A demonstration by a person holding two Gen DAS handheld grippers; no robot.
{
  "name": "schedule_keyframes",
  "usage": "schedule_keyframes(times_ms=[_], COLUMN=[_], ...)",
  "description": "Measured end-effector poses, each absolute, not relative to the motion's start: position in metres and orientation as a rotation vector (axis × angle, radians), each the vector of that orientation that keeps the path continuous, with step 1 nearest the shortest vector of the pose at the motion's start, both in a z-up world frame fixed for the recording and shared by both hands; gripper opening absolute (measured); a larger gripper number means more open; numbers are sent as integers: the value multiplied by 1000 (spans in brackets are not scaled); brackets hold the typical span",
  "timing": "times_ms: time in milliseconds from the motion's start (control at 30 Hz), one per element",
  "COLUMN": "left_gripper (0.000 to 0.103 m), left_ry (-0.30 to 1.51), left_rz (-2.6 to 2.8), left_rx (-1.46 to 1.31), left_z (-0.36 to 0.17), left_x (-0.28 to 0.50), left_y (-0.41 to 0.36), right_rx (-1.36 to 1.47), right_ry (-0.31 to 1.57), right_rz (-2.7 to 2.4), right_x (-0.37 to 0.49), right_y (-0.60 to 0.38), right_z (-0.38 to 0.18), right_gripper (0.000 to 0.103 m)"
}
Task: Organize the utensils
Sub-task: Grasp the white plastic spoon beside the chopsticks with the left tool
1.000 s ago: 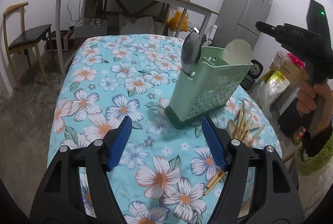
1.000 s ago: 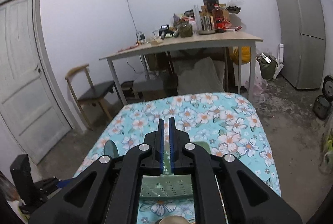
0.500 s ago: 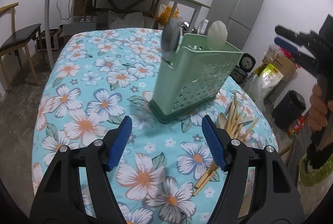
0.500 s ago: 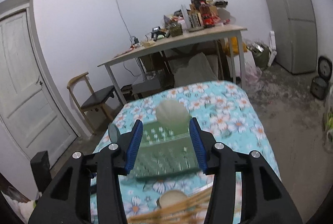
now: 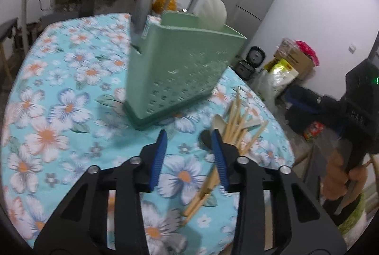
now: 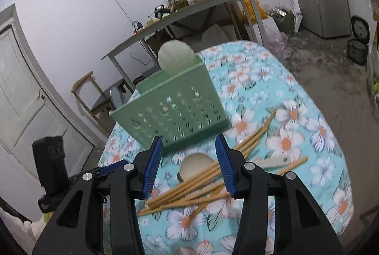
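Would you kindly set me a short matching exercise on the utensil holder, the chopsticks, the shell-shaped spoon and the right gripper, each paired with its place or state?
Column one:
1. green utensil holder
2. wooden chopsticks
3. pale shell-shaped spoon
4. right gripper

Column two:
A. standing inside the holder, bowl end up
B. lying loose in a heap on the floral tablecloth
C. upright on the table, with perforated walls
D. jaws apart above the heap, nothing clamped

Pairs: 1-C, 2-B, 3-A, 4-D
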State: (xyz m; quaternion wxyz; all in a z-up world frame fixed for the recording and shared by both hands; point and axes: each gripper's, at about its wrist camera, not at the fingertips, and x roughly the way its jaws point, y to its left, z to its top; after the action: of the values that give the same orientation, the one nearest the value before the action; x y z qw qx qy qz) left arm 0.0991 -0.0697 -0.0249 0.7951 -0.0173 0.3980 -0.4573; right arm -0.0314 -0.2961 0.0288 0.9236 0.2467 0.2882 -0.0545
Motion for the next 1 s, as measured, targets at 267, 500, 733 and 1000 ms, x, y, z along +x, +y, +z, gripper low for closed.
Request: schedule_keyframes(times_ms=[267, 500, 733, 1000], left_gripper=[22, 22, 22, 22], left_ry=[895, 866, 918, 975], left_rz=[-1026, -1091, -1052, -990], left_rx=[-54, 3, 75, 117], left_z=[-34, -30, -48, -67], left_x=[101, 98, 108, 119], left_y=[-94, -128, -160, -175], right_rx=[516, 549, 570, 599], right_ry=[603, 606, 602, 601], right_rz=[-112, -104, -102, -98], right_x=[-35, -36, -41, -43], right_y=[-295, -303, -312, -322], right_z=[18, 10, 4, -5], right_gripper=[46, 46, 46, 46])
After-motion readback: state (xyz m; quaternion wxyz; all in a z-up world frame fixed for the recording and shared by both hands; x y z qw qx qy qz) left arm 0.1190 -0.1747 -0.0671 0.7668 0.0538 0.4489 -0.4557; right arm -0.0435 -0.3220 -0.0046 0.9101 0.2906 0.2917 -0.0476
